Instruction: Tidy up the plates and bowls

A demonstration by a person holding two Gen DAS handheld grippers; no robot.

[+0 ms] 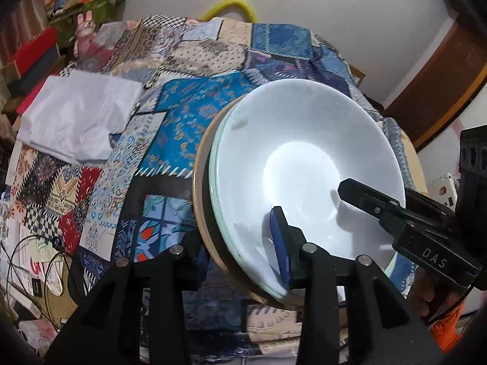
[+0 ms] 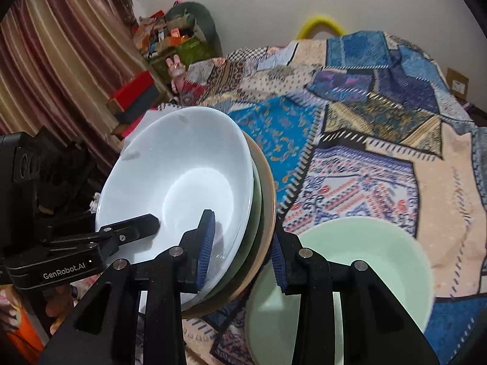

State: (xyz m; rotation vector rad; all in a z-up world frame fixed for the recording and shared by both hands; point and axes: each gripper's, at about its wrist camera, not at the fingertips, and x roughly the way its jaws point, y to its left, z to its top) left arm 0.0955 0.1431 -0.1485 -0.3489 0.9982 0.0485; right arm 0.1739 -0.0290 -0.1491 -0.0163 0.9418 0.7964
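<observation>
A stack of dishes is held up off the patchwork cloth: a white bowl (image 1: 304, 158) on top, a pale green dish under it and a tan plate (image 1: 202, 200) at the bottom. My left gripper (image 1: 240, 243) is shut on the stack's near rim. My right gripper (image 2: 240, 249) is shut on the opposite rim of the same stack, with the white bowl (image 2: 179, 176) and tan plate (image 2: 268, 200) between its blue pads. The right gripper's finger (image 1: 365, 197) shows inside the bowl in the left wrist view. A mint green bowl (image 2: 365, 261) sits on the cloth below the right gripper.
The table is covered with a patchwork cloth (image 2: 380, 127). A folded white cloth (image 1: 79, 115) lies at its left side. Cables and papers (image 1: 39, 261) lie at the near left. Boxes and clutter (image 2: 170, 42) stand by a curtain beyond the table.
</observation>
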